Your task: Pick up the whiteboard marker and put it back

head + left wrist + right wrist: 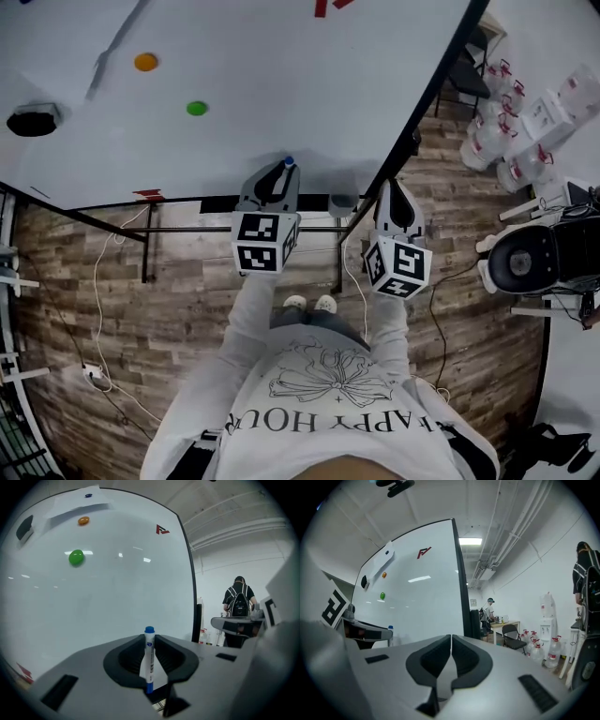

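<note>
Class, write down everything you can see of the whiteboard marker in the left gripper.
The whiteboard marker is a slim white barrel with blue print, a blue cap on top and a blue lower end. It stands upright, clamped between the dark jaws of the left gripper, cap poking above them, before the whiteboard. Only the jaws visibly touch it.

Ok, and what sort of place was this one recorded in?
Probably an indoor lab or workshop-style office. A large freestanding whiteboard stands on wood-look flooring, exposed pipes run along the ceiling, and a cluster of water jugs sits by the wall.
</note>
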Tool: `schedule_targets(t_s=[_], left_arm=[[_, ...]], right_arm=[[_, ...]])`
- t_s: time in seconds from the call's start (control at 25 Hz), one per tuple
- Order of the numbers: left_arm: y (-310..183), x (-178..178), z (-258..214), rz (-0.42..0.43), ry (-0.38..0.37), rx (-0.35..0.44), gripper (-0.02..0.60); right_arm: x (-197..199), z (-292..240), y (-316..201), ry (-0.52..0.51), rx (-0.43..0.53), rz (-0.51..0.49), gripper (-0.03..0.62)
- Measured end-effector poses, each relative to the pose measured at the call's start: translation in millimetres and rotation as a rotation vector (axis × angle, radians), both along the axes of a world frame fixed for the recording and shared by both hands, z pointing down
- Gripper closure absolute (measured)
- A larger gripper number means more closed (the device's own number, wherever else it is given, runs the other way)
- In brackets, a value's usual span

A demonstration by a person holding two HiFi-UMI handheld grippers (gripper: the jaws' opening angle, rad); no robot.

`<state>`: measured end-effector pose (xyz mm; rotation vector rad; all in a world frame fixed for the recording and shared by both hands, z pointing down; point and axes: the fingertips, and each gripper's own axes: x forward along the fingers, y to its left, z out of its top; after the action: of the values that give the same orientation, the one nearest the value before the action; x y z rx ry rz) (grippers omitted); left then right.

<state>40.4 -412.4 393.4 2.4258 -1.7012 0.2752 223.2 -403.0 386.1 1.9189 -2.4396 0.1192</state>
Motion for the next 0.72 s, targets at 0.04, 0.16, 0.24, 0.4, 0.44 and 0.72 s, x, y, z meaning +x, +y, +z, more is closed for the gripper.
schedule_targets(t_s=[0.04, 0.16, 0.24, 0.4, 0.44, 0.72], left_arm=[[0.4, -6.5, 0.9, -0.008, -0.002, -0.002, 0.517], [1.3, -23.3, 4.9, -0.028, -0.015, -0.011, 0.517], [1.8, -32.8, 9.2, -0.038, -0.035, -0.021, 0.518], [0.1, -47.3, 23.4, -0.042, -0.121, -0.043, 0.517], [-0.4, -49.4, 27.6, -0.039, -0.154, -0.046, 0.517], [-4.1, -50.3, 76.9, 0.023, -0.454, -0.068, 0.517]], right_arm=[[-6.4, 0.7, -1.5, 0.000, -0.002, -0.009, 0.586], [-23.8, 3.3, -5.2, 0.003, -0.010, -0.035, 0.586], [-33.4, 5.6, -6.4, 0.009, -0.016, -0.050, 0.586], [-47.5, 12.3, -8.5, 0.023, -0.033, -0.065, 0.586], [-49.6, 14.2, -8.5, 0.026, -0.038, -0.067, 0.586], [-57.1, 34.3, -7.8, 0.038, -0.084, -0.063, 0.586]])
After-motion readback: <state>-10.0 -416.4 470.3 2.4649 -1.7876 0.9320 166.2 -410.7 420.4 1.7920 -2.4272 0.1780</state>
